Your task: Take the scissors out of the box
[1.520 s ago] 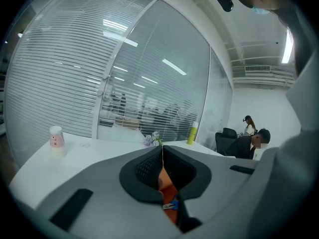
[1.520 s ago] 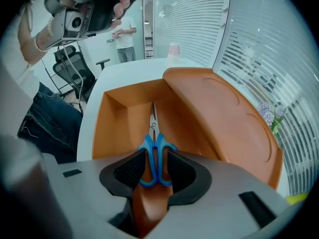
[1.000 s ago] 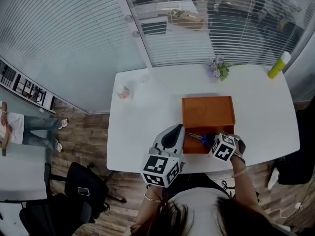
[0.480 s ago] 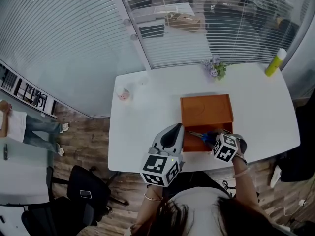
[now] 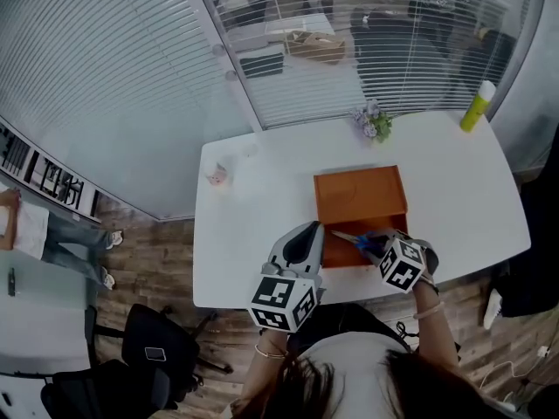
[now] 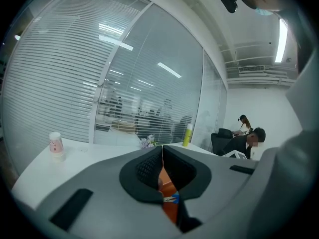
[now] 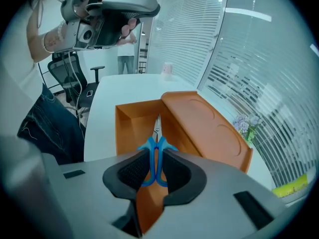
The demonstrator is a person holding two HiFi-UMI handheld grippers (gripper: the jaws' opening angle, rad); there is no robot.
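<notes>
Blue-handled scissors [image 7: 155,133] are pinched in the right claw [image 7: 154,169] over the orange box [image 7: 128,117]; left claw [image 6: 162,176] pressed together.

Nothing legible.
Coded squares on cubes of left claw [image 5: 313,230] and right claw [image 5: 377,248]; cup [image 5: 217,176] print blurred.

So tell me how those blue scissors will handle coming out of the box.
Probably stiff and light: the scissors are slim, with thin blades. Gripped by their looped handles in the right tongs, they may pivot or slip on smooth plastic. The pointed tip could snag the box.
</notes>
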